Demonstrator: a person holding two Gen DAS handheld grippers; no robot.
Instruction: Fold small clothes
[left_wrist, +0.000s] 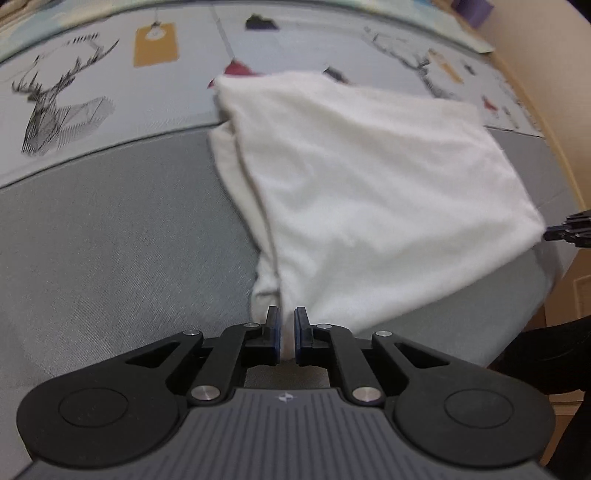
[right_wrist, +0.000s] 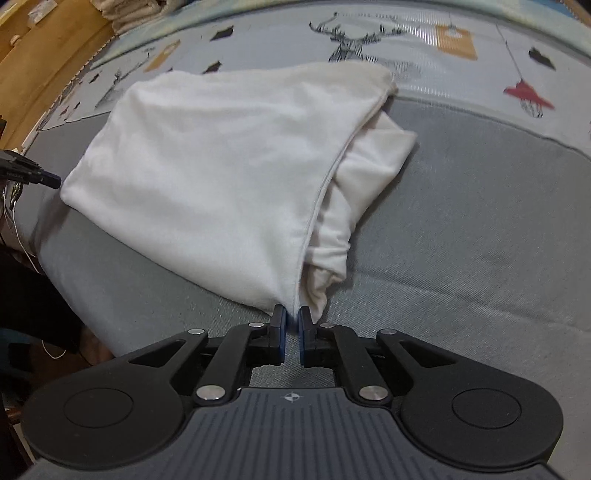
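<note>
A small white garment (left_wrist: 369, 192) lies on a grey cushion (left_wrist: 110, 240), its near edge lifted and stretched between both grippers. My left gripper (left_wrist: 287, 314) is shut on one near corner of the cloth, which comes out from between the blue pads. In the right wrist view the same white garment (right_wrist: 221, 177) spreads ahead, with a bunched part (right_wrist: 369, 177) under its right side. My right gripper (right_wrist: 291, 312) is shut on the other near corner at the hemmed edge. Each gripper's tip shows at the other view's edge: the right gripper (left_wrist: 569, 230) and the left gripper (right_wrist: 33, 173).
Behind the cushion lies a pale printed cloth (left_wrist: 110, 85) with deer drawings and an orange tag print (left_wrist: 155, 44). Wooden furniture (right_wrist: 44, 55) stands at the far left in the right wrist view. The cushion's near edge (right_wrist: 74, 280) drops off to a dark floor area.
</note>
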